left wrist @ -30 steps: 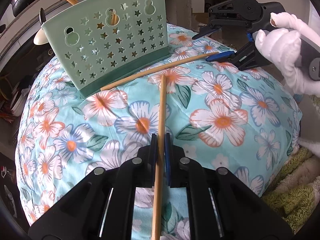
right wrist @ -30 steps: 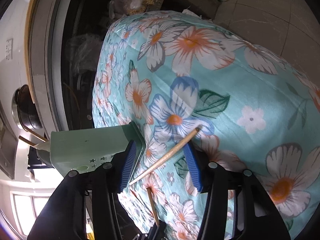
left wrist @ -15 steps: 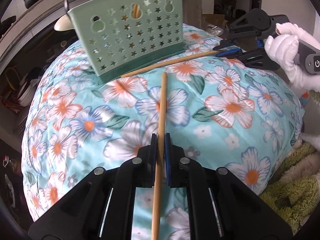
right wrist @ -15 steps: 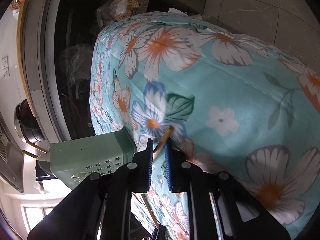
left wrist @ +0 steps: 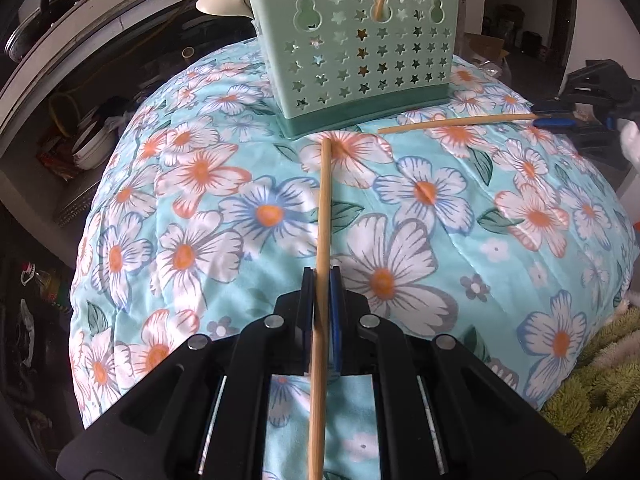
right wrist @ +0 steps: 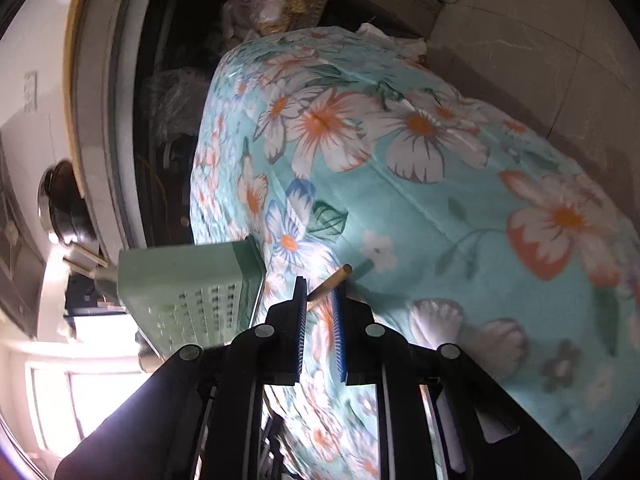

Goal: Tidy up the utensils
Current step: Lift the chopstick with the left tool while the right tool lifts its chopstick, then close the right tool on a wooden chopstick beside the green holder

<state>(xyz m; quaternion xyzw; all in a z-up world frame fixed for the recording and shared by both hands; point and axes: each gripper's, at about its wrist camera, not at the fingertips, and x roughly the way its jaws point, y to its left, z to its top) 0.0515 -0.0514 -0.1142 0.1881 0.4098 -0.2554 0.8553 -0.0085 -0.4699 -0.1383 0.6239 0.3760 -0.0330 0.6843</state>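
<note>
My left gripper (left wrist: 321, 276) is shut on a bamboo chopstick (left wrist: 324, 208) that points at the base of the green star-holed utensil basket (left wrist: 360, 48). The basket stands on the floral cloth and holds chopsticks and a spoon. My right gripper (right wrist: 320, 292) is shut on the end of a second chopstick (right wrist: 334, 280). In the left wrist view this chopstick (left wrist: 452, 123) runs level from the right gripper (left wrist: 560, 118) toward the basket's right corner. The basket (right wrist: 192, 284) sits just left of the right gripper.
The floral cloth (left wrist: 440, 220) covers a rounded table. A green shaggy mat (left wrist: 592, 380) lies at the lower right. Dark shelves with pots and dishes (left wrist: 88, 136) stand behind on the left. Tiled floor (right wrist: 520, 40) lies beyond the table.
The right gripper closed on the second chopstick's end and drew it to the right, away from the basket. The left gripper, holding its chopstick, moved back and its view swung so the basket is central.
</note>
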